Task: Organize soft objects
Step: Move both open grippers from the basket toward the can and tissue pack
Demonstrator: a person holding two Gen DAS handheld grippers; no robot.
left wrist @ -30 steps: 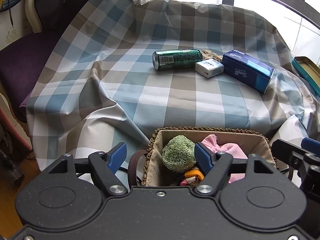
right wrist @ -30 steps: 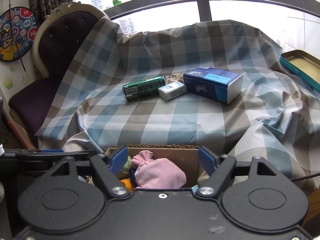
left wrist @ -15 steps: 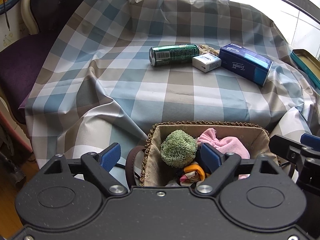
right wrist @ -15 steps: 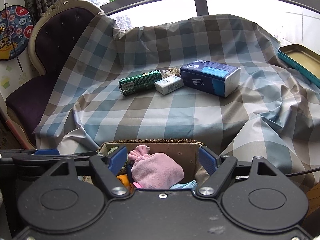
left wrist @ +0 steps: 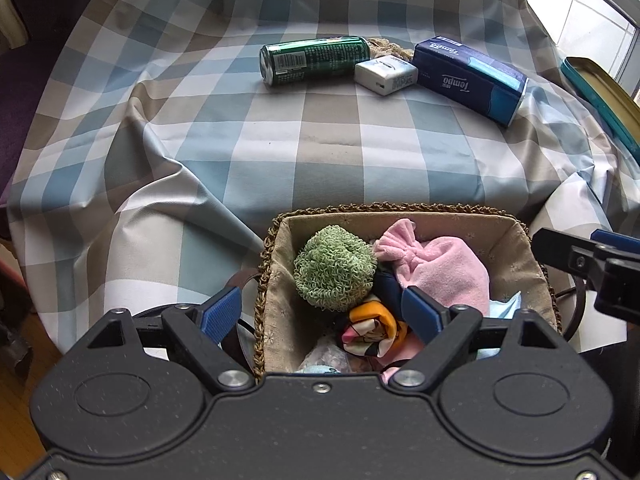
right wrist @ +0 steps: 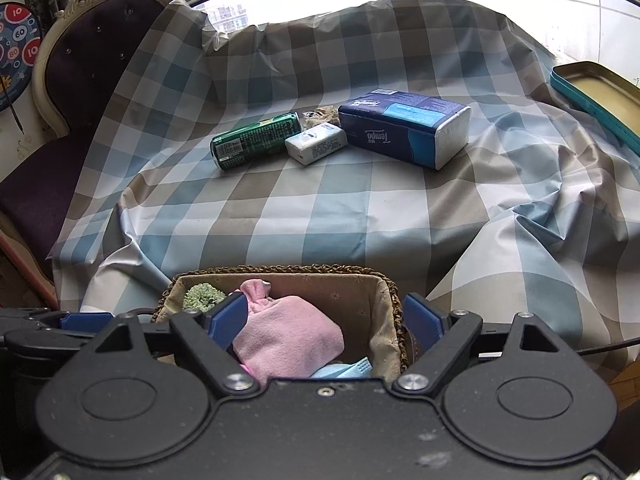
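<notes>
Much of the woven basket (left wrist: 267,280) is cut off by the black tool bodies: in the left wrist view its near end is hidden under the housing, and in the right wrist view only the far rim and lining (right wrist: 344,292) are seen. The basket stands at the near edge of the checked cloth (left wrist: 320,140) that is draped over the table.

Inside it, a green looped puff (left wrist: 334,268) lies at the far left, and a pink pouch (left wrist: 440,264) lies beside it, touching it. The pouch's long axis runs diagonally, with its gathered, bow-like end pointing to the far left and its body toward the near right. An orange patterned piece (left wrist: 372,326) and a light blue item (right wrist: 344,370) are only partly seen — what they are cannot be told. Something dark between puff and pouch is likewise unclear.

The left tongs (left wrist: 322,314) are held released over the basket's left wall, nothing being pressed between the pads. The jaws of the right tongs (right wrist: 326,318) are opening; the pink pouch is seen between them, though not gripped.

Far back on the cloth a green can (left wrist: 314,60), a small white pack (left wrist: 386,75) and a blue tissue pack (left wrist: 468,78) are laid in a row, the can on its side. A teal tin (right wrist: 592,92) is cut off at the right edge.
</notes>
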